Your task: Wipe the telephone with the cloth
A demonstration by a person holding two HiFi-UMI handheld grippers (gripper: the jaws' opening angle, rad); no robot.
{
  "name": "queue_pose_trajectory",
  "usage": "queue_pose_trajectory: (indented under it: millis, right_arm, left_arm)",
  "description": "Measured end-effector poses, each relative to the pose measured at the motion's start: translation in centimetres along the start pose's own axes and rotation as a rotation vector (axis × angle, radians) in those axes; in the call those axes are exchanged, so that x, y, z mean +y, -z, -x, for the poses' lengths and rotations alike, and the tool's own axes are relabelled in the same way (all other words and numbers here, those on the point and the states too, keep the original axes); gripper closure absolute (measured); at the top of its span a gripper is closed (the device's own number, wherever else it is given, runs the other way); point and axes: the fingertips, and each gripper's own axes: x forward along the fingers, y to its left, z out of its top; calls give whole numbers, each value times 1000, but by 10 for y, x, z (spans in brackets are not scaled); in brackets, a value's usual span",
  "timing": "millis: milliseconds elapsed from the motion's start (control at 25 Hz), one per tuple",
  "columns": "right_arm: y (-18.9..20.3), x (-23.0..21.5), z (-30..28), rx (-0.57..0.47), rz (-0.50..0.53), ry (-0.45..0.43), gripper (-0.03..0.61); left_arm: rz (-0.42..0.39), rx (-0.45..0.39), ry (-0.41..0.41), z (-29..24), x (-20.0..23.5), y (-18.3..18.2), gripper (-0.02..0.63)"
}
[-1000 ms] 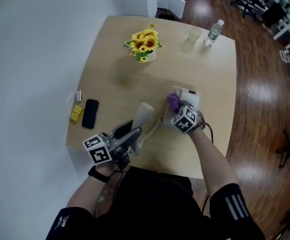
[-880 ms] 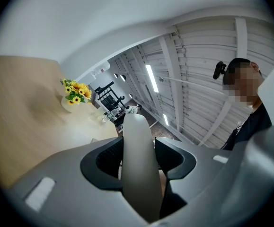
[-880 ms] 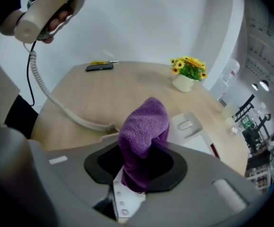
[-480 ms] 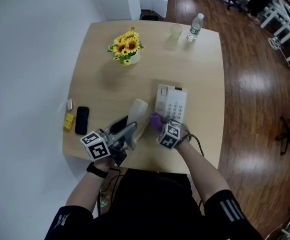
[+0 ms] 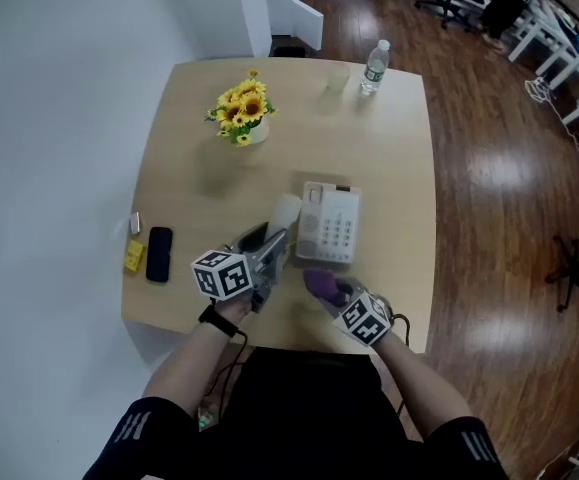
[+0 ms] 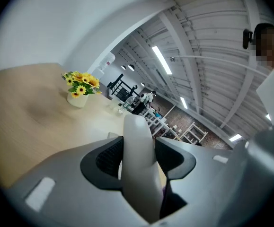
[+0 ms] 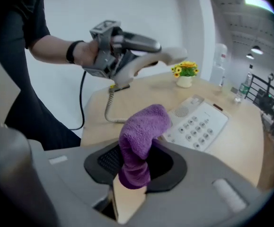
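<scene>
The white telephone base (image 5: 331, 222) (image 7: 198, 122) lies flat on the wooden table (image 5: 389, 158), keypad up. Its handset (image 5: 281, 220) (image 6: 137, 160) (image 7: 167, 56) is lifted off the base, and my left gripper (image 5: 266, 253) (image 6: 137, 157) is shut on it; a coiled cord (image 7: 109, 105) hangs from it toward the table. My right gripper (image 5: 331, 290) (image 7: 136, 162) is shut on a purple cloth (image 5: 319, 283) (image 7: 141, 141), held just in front of the phone base's near edge, apart from it.
A vase of sunflowers (image 5: 239, 113) stands at the back left. A plastic cup (image 5: 334, 78) and a water bottle (image 5: 373, 66) stand at the far edge. A black phone (image 5: 158, 254) and a small yellow item (image 5: 133, 258) lie at the left edge.
My right gripper with the cloth has drawn back from the phone base toward the near table edge. The left gripper with the handset has shifted slightly right.
</scene>
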Motion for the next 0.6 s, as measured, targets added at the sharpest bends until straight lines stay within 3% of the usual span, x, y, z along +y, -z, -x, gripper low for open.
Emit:
queue_pose_trajectory:
  millis: [360, 600]
  right_arm:
    - [26, -19, 96, -160, -213, 182, 449]
    - [21, -32, 122, -238, -276, 224, 449]
  left_arm:
    - [-108, 103, -264, -94, 30, 32, 408]
    - [-190, 167, -433, -119, 43, 49, 408]
